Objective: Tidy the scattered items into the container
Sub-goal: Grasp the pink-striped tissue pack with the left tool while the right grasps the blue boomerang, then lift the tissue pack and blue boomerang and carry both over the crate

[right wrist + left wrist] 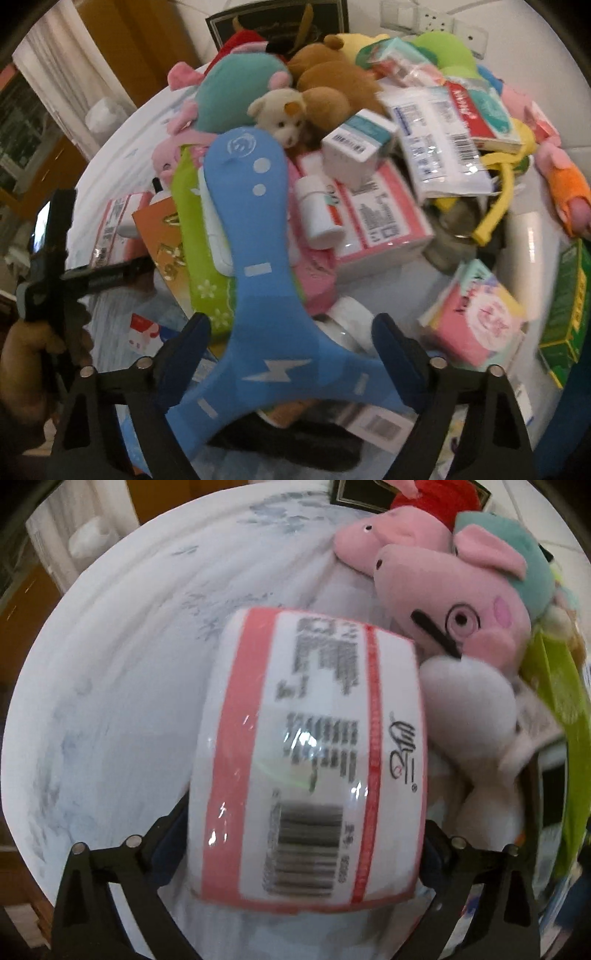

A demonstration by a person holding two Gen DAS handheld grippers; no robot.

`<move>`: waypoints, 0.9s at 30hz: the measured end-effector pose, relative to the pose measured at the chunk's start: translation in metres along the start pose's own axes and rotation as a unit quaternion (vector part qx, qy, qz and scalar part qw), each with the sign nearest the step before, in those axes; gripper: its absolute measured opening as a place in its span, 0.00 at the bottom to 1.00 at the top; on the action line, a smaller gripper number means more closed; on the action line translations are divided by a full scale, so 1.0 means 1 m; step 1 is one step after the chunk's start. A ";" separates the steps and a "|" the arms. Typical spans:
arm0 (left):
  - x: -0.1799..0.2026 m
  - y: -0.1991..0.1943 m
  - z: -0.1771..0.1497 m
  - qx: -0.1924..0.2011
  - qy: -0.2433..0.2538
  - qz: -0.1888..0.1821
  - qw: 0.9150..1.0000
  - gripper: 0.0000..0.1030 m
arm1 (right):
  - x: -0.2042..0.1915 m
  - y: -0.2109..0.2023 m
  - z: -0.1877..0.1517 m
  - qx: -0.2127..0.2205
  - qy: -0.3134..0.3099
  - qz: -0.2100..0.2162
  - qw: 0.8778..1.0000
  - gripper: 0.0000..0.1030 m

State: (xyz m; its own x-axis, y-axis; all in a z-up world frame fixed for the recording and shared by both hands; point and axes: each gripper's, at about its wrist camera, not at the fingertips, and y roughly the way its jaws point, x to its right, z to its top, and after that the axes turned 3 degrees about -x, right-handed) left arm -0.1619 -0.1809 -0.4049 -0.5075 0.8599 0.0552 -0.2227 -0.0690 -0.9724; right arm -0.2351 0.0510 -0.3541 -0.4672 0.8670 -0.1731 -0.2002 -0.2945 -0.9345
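Note:
In the left wrist view a pink and white tissue pack (310, 760) with a barcode hangs blurred between the fingers of my left gripper (306, 819). The jaws stand wide and open, over the white inside of a round container (110, 672). In the right wrist view a blue three-armed toy (258, 258) with a white lightning mark sits between the fingers of my right gripper (291, 321). Its two lower arms reach both pads, and the gripper is shut on it above a heap of items.
Two pink pig plushes (450, 602) lean at the container's right side. The heap holds a small cream bear (280, 114), a brown plush (332, 85), a white bottle (317, 210), a pink pack (380, 218) and a green box (565, 306). A hand (33, 347) is at far left.

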 end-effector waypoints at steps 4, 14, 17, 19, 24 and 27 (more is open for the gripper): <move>-0.002 -0.002 -0.009 -0.001 0.032 0.009 0.999 0.98 | 0.006 0.013 0.006 -0.008 0.012 0.013 1.000 0.64; 0.016 -0.006 -0.015 0.007 0.042 -0.012 0.999 0.98 | 0.003 0.021 0.017 -0.001 0.002 0.038 0.999 0.39; 0.017 -0.013 -0.019 0.002 0.039 -0.034 0.999 0.90 | 0.003 0.015 0.016 0.004 0.013 0.035 0.999 0.39; 0.019 -0.017 -0.023 0.002 0.038 -0.036 0.999 0.89 | 0.004 0.006 0.014 0.013 0.020 0.032 0.999 0.38; 0.029 -0.039 -0.038 0.016 0.039 -0.037 0.998 0.89 | 0.003 -0.017 0.008 0.031 0.024 0.022 0.999 0.37; 0.038 -0.053 -0.046 0.024 0.045 -0.040 0.998 0.89 | 0.004 -0.034 0.003 0.045 0.029 0.016 0.998 0.37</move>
State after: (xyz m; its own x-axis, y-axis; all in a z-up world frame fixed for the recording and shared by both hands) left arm -0.1313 -0.1215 -0.3618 -0.4106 0.9053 0.1089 -0.3002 -0.0214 -0.9536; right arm -0.2333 0.0636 -0.3219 -0.4236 0.8781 -0.2224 -0.2638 -0.3545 -0.8971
